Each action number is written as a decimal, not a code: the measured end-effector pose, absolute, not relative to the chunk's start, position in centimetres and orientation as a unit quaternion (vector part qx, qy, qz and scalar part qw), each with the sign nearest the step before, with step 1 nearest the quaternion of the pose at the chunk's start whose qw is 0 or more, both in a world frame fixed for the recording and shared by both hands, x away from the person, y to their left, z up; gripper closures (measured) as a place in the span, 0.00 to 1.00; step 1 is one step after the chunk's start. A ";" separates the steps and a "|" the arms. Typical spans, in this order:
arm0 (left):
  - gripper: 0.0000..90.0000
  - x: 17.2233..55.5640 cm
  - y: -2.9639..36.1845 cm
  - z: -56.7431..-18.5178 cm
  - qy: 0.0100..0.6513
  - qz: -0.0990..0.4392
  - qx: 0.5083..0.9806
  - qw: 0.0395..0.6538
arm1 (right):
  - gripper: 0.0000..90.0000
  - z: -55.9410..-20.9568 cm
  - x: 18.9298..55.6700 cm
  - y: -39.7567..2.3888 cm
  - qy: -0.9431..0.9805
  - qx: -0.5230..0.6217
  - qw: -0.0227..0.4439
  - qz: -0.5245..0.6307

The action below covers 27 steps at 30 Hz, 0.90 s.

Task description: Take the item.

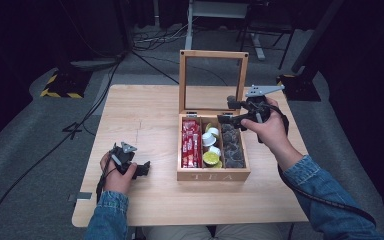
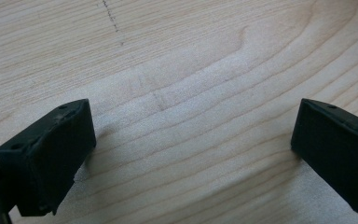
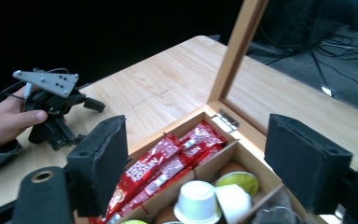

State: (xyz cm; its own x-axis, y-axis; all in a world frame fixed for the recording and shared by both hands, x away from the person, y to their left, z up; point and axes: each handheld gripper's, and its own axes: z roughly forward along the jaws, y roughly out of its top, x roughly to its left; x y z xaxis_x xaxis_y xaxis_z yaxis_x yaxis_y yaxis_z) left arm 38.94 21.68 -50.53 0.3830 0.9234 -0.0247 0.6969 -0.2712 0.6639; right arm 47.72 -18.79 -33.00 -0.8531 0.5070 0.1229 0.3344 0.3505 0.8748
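Observation:
A wooden tea box (image 1: 213, 176) stands on the table with its glass lid (image 1: 182, 82) upright. Red sachets (image 1: 191, 143) fill its left compartment, white and yellow-green capsules (image 1: 211, 147) the middle one, dark pods (image 1: 232, 147) the right one. My right gripper (image 1: 227, 110) hovers over the box's back right corner, jaws open and nothing between them. Its own view looks down on the sachets (image 3: 168, 161), a white capsule (image 3: 196, 200) and a yellow-green one (image 3: 237, 179). My left gripper (image 1: 144, 168) rests low at the table's left, open over bare wood (image 2: 191, 70).
The light wooden table (image 1: 145, 110) has free room left of and behind the box. Cables and a stand's legs lie on the grey floor (image 1: 40, 150) beyond the far edge. A yellow-black striped block (image 1: 60, 90) sits at the back left.

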 end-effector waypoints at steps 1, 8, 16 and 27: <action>0.00 38.9 21.7 -50.5 0.523 0.188 0.775 0.302 | 0.25 -33.2 47.6 -18.5 0.818 0.257 0.083 0.507; 0.00 38.9 21.7 -50.5 0.523 0.188 0.775 0.302 | 0.32 -34.9 46.8 -15.9 0.843 0.229 0.077 0.481; 0.00 38.9 21.7 -50.5 0.523 0.188 0.775 0.302 | 0.43 -37.0 46.6 -13.4 0.864 0.206 0.048 0.456; 0.00 38.8 21.8 -50.5 0.522 0.188 0.775 0.302 | 0.50 -40.4 46.9 -10.4 0.895 0.220 0.013 0.388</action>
